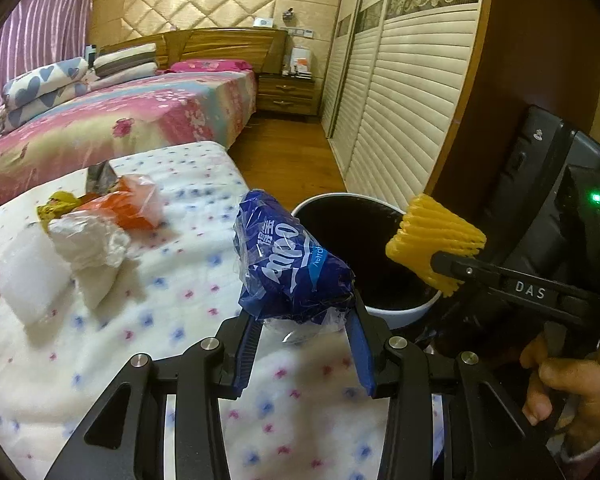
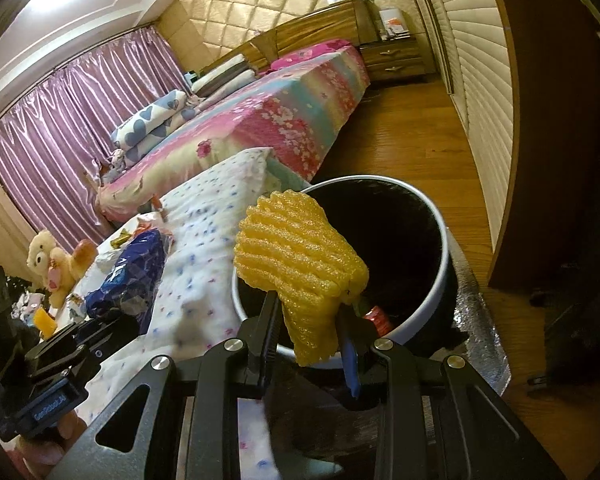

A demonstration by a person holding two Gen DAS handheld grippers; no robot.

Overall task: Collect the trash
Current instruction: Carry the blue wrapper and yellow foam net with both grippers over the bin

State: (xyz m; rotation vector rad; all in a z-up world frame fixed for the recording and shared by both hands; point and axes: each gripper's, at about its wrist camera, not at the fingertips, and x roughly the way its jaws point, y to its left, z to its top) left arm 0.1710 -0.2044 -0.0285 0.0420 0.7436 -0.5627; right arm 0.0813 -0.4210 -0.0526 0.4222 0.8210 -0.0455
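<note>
The left tool point(image 1: 300, 332) is clamped on a crumpled blue plastic wrapper point(image 1: 292, 264), held over the white spotted blanket point(image 1: 148, 320) just beside the bin point(image 1: 404, 312). The right tool point(image 2: 312, 320) grips a yellow foam fruit net point(image 2: 304, 256) above the bin's opening. Only the right wrist view looks inside the bin: a red scrap point(image 2: 378, 316) lies at the bottom. Only the left view shows more trash beyond its tool: white tissue point(image 1: 88, 240) and an orange bag point(image 1: 136, 204).

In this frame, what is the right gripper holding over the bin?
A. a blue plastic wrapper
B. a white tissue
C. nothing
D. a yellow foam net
D: the right gripper is clamped on the yellow foam net in front of the bin; the left gripper holds the blue wrapper.
</note>
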